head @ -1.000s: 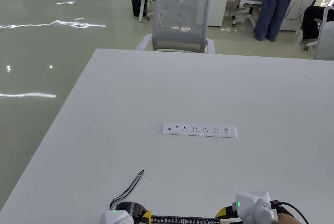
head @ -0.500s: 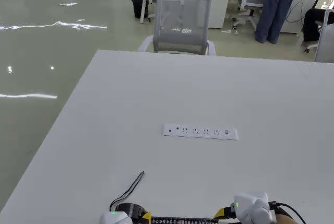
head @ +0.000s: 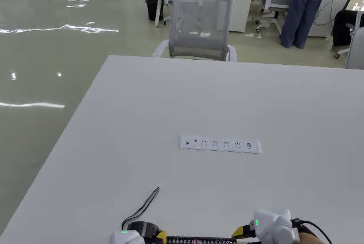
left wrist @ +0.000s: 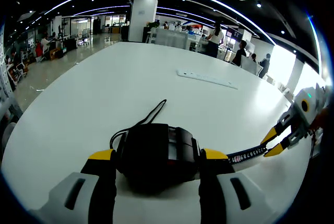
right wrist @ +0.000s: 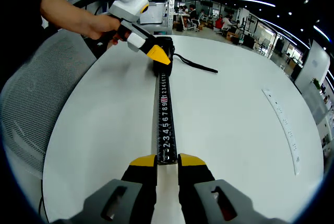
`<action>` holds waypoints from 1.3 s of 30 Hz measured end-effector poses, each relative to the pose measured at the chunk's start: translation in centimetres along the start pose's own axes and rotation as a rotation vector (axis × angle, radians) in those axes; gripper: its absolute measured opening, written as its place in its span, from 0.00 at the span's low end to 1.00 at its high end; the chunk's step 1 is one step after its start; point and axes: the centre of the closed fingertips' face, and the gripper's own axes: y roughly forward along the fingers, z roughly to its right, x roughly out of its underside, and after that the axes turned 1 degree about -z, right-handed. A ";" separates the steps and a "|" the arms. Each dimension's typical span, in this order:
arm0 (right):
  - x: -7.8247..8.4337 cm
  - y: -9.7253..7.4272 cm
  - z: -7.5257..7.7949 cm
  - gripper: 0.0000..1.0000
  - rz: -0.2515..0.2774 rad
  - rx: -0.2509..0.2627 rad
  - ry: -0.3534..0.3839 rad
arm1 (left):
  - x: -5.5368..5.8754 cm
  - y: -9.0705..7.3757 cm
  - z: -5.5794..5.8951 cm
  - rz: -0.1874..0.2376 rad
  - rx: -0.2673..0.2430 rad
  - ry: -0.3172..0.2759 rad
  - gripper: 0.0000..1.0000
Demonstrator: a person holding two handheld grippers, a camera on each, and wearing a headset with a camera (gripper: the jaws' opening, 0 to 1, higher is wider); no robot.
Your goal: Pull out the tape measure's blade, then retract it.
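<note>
Between the left gripper (left wrist: 156,157) and the right gripper (right wrist: 160,160), the drawn blade (right wrist: 165,114) bars the way. The strap (left wrist: 151,114) of the tape measure (left wrist: 156,148) trails just ahead of the left gripper. Beyond it lies open bench (head: 170,96), with a power strip (head: 220,144) well ahead.

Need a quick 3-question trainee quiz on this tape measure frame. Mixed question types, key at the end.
1. True or false: the blade sits fully inside the case that the left gripper clamps.
2. Multiple choice: what is the right gripper shut on? A, the blade's tip. B, the black wrist strap. C, a cable.
3. Short answer: what white thing lies on the table beyond the tape, farther from the person?

Key: 1 false, the blade is drawn out flat along the table from the case to the right gripper. 2 A. 3 the power strip.
</note>
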 end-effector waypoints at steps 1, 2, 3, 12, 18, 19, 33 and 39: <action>-0.1 0.0 0.0 0.13 0.000 -0.001 -0.001 | 0.0 0.0 0.0 0.000 0.002 0.002 0.61; -0.1 0.0 0.0 0.13 0.000 -0.002 -0.001 | 0.0 0.0 0.0 -0.001 0.003 0.003 0.61; -0.1 0.0 0.0 0.13 -0.001 -0.002 0.000 | -0.1 -0.1 0.0 0.000 0.003 0.002 0.61; -0.4 0.2 -0.1 0.14 0.002 -0.002 0.000 | 0.0 0.0 0.0 -0.002 0.004 0.005 0.61; -0.7 0.3 -0.1 0.14 0.004 -0.002 -0.002 | 0.0 -0.1 0.0 -0.002 0.008 0.002 0.61; -0.7 0.5 -0.1 0.14 0.005 -0.003 -0.002 | 0.0 0.0 0.0 -0.002 0.008 0.003 0.61; -1.5 0.8 -0.1 0.14 0.015 -0.005 -0.006 | 0.0 0.0 -0.2 0.000 0.017 -0.012 0.61; -1.7 0.8 -0.2 0.14 0.018 -0.007 -0.006 | -0.1 -0.1 -0.2 0.000 0.021 -0.010 0.61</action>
